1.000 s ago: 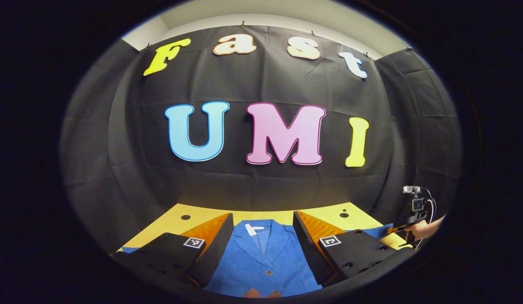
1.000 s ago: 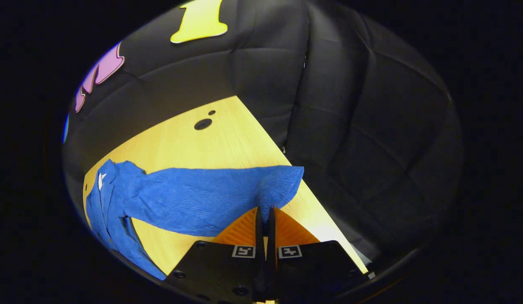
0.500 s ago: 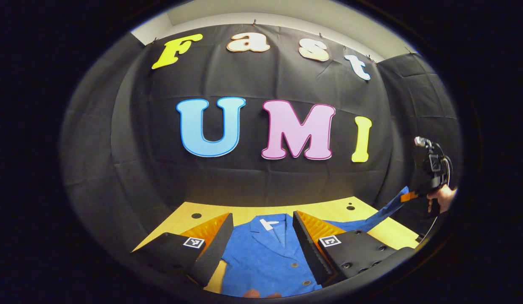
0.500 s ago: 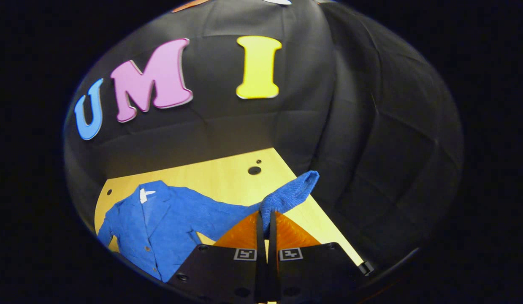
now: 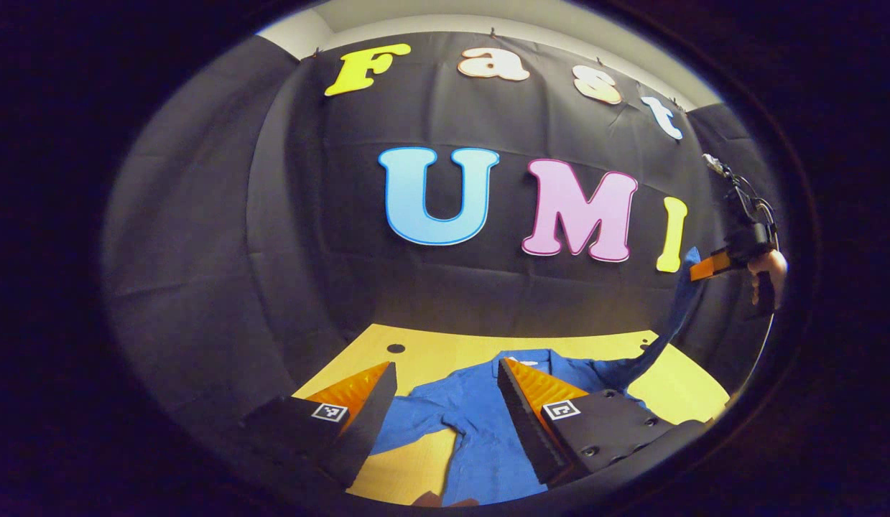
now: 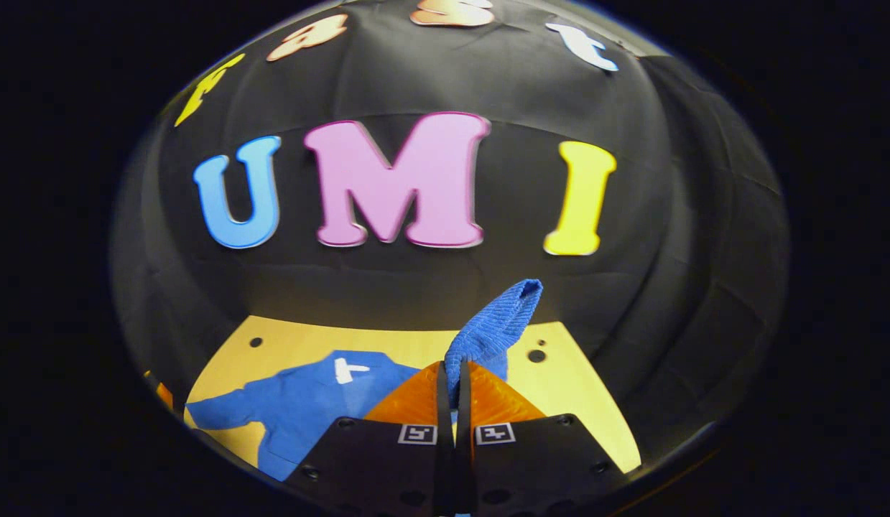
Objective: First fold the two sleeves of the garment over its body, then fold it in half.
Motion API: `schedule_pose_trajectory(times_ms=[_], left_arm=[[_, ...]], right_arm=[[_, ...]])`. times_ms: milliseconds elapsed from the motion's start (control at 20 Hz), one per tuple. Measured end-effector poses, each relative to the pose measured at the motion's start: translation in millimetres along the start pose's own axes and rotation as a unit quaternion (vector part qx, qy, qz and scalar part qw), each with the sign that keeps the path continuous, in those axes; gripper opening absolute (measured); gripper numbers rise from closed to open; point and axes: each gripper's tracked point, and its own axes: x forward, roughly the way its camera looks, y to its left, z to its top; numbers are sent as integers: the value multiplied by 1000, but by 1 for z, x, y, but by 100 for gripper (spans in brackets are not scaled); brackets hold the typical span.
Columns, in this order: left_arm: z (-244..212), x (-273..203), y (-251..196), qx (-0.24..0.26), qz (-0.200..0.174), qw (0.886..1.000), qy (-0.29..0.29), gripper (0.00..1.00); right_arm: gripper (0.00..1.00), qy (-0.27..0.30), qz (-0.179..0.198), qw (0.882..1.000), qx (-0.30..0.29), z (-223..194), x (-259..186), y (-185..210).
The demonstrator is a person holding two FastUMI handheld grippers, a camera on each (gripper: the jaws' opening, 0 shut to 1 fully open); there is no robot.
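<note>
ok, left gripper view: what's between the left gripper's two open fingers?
Between the left gripper fingers lies the blue jacket, one sleeve spread out, on the yellow table. Nothing is gripped.

- The right hand-held gripper [image 6: 452, 373] now holds the blue jacket's sleeve [image 6: 493, 328] high above the worktop [image 6: 581, 402], no longer flat.
- The left hand-held gripper [image 5: 445, 391] has swung toward the jacket's [image 5: 488, 424] left side.

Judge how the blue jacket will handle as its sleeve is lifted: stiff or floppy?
Probably floppy: the sleeve droops over the right claw. Likely light: the jacket bunches toward the pull. The ribbed cloth probably grips well.
</note>
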Motion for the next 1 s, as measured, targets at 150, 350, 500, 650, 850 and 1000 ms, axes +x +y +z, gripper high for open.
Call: schedule_pose_trajectory(times_ms=[150, 350, 500, 650, 850, 1000], left_arm=[[-14, -8, 34, -4, 36, 999, 7, 81], [-46, -15, 75, -16, 77, 996, 33, 81], [-80, -17, 107, -42, 115, 989, 84, 81], [-105, -21, 128, -67, 141, 977, 147, 83], [-112, -16, 146, -81, 162, 971, 155, 83], [-116, -5, 153, -93, 170, 967, 166, 83]], right_arm=[[4, 33, 74, 997, -3, -27, 40, 87], [4, 108, 137, 984, -27, -113, 92, 178], [5, 158, 165, 973, -44, -192, 124, 228], [5, 200, 179, 962, -42, -232, 137, 245], [15, 227, 223, 948, 20, -247, 135, 282], [30, 221, 261, 938, 45, -238, 123, 300]])
